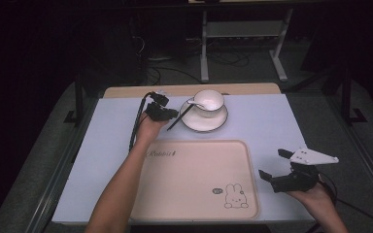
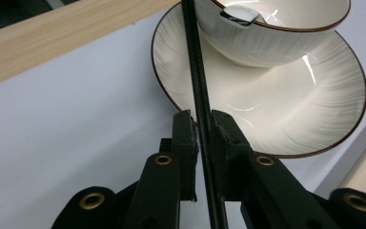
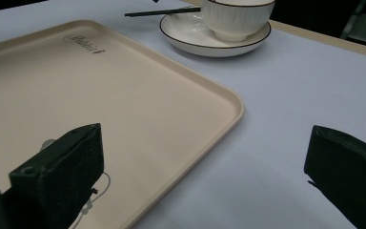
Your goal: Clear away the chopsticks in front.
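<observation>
Tray (image 1: pixel 194 179) lies nearest us on the bench (image 1: pixel 272 121); right of it our right tongs (image 1: pixel 280 168) hang wide open, empty. Beyond the tray our left tongs (image 2: pixel 205 138) pinch a thin black spoon handle (image 2: pixel 198 76), its bowl resting inside the cup (image 1: pixel 209 102) on the saucer (image 1: pixel 201 124). We judge the spoon light, stiff and slippery; gripping mid-handle seems safest.
</observation>
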Demonstrator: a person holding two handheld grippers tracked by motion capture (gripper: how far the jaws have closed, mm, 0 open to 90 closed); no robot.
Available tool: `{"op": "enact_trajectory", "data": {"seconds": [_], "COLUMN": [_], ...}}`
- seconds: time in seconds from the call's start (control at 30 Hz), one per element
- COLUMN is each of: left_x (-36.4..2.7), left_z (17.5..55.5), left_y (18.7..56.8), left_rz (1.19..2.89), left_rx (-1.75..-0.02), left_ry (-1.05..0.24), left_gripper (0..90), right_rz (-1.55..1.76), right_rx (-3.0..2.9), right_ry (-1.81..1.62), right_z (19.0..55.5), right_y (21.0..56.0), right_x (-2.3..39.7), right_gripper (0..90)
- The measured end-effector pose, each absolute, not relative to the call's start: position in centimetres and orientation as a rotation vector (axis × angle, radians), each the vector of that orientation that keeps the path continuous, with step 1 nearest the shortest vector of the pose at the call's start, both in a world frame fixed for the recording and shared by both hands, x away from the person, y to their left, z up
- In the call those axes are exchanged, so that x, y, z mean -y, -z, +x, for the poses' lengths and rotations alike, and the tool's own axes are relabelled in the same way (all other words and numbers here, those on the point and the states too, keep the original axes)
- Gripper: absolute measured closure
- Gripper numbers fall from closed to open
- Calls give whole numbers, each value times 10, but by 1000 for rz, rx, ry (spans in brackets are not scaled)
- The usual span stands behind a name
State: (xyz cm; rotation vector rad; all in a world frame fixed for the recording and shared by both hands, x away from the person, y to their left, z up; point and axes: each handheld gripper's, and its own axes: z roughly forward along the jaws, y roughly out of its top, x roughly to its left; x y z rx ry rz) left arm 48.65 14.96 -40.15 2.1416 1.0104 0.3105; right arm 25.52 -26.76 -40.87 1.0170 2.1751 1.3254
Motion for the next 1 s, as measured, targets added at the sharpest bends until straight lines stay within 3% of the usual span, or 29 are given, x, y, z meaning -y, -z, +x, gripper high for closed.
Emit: {"op": "enact_trajectory", "data": {"seconds": [1.0], "left_x": [-143], "left_z": [493], "left_y": [424], "left_rz": [2173], "left_rx": [-1061], "left_ry": [-272], "left_gripper": [845], "right_rz": [1017], "right_rx": [-2176], "right_ry": [-1322], "right_z": [255], "right_y": [409], "right_x": [268], "right_gripper": [0]}}
